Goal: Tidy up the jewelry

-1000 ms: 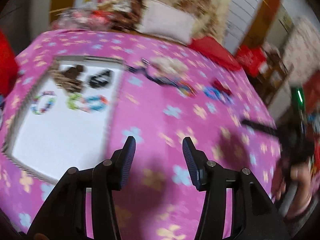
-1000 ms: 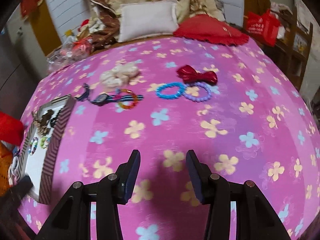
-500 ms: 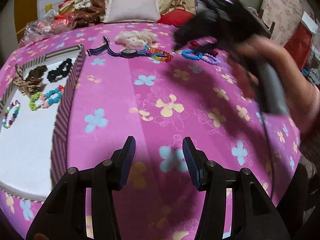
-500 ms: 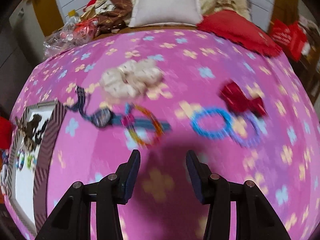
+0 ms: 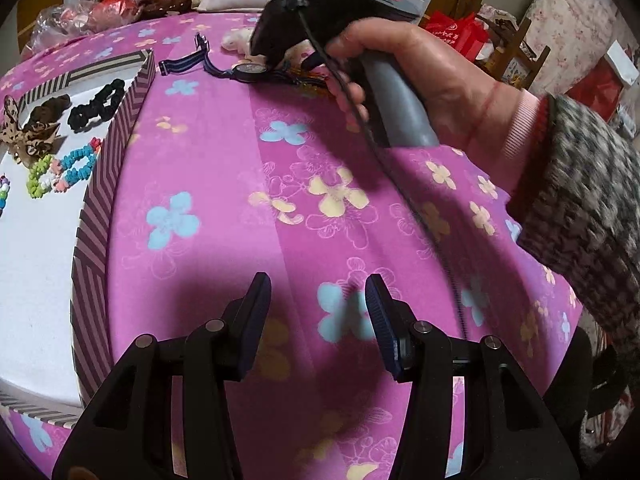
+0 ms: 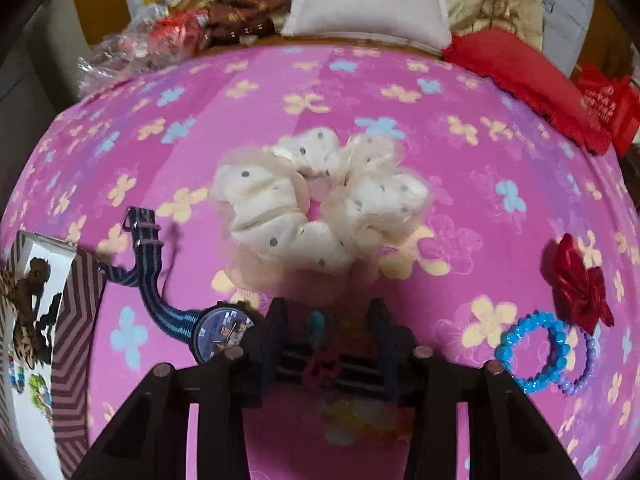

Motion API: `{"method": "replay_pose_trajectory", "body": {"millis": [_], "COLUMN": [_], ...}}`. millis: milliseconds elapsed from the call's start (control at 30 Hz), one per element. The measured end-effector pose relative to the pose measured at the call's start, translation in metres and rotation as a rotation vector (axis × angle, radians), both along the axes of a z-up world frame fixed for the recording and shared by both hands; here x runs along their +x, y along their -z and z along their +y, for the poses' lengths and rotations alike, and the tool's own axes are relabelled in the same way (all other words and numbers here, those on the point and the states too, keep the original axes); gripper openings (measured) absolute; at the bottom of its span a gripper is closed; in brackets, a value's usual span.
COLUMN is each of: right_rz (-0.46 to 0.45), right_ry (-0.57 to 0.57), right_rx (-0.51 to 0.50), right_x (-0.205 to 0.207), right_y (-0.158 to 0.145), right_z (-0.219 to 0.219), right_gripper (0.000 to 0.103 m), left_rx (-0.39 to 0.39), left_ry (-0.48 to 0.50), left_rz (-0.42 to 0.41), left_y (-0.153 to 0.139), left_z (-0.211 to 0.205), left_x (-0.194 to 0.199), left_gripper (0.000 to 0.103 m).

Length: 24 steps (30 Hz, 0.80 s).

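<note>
The right gripper (image 6: 326,334) is lowered with jaws spread around a blurry multicoloured beaded bracelet (image 6: 320,344), probably not pinched yet; light, floppy, best grabbed across its strand.

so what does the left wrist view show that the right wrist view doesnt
Only the left wrist view: the right hand gripping its handle, the open left gripper, and the black scrunchie in the striped box.
Only the right wrist view: the cream scrunchie, red bow and blue bracelet.
Both: the watch and the box.
</note>
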State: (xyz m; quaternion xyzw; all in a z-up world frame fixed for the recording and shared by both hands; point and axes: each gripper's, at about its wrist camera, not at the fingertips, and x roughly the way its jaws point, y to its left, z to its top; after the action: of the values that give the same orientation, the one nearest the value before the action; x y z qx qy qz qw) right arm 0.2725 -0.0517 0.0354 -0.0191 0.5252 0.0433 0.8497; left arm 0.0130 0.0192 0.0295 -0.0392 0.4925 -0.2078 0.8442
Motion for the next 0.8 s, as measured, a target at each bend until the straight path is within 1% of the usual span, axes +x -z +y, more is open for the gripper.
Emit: {"method": "replay_pose_trajectory", "body": {"millis": [33, 100, 233, 433, 600, 633, 700, 767, 800], "right_rz": [-0.002, 0.005, 0.028, 0.043, 0.028, 0.02, 0.008, 0.008, -0.001], "right_ry": [-0.01, -0.03, -0.061, -0.071, -0.062, -0.06, -0.03, -0.008, 0.01], "right_rx": [-0.005, -0.006, -0.005, 0.009, -0.003, -0.01, -0.024, 0.01, 0.05], "right_x": [-0.006, -0.021, -0.059, -0.132, -0.188, -0.195, -0.211, -0.221, -0.227], "right_y": [0.0, -0.001, -0.002, -0.004, -0.005, -0.005, -0.005, -0.006, -0.007], "right_z": [-0.001, -0.001, -0.007, -0.036, -0.066, -0.07, -0.084, -0.097, -0.107], "right_gripper": [0.033, 0.031, 0.031, 0.031, 0.031, 0.033, 0.042, 0.042, 0.042], "left_rx": [-0.002, 0.002, 0.021, 0.022, 0.054, 0.059, 0.063, 0.068, 0.067], "left_ry": [-0.003, -0.01, -0.032, -0.052, -0.077, -0.08, -0.086, -0.095, -0.1], "left_rz": [0.003, 0.004, 0.004, 0.017, -0.015, -0.018, -0.032, -0.054, -0.062], "left_y": [0.0, 0.0, 0.0, -0.002, -0.003, -0.003, -0.006, -0.011, -0.013], "left_z": [0.0, 0.0, 0.003, 0.008, 0.008, 0.008, 0.009, 0.01, 0.011], "left_x": [0.0, 0.002, 0.003, 0.004, 0.0, 0.0, -0.003, -0.007, -0.01], "left_gripper": [0.049, 0.049, 0.049, 0.049, 0.049, 0.049, 0.049, 0.049, 0.049]}}
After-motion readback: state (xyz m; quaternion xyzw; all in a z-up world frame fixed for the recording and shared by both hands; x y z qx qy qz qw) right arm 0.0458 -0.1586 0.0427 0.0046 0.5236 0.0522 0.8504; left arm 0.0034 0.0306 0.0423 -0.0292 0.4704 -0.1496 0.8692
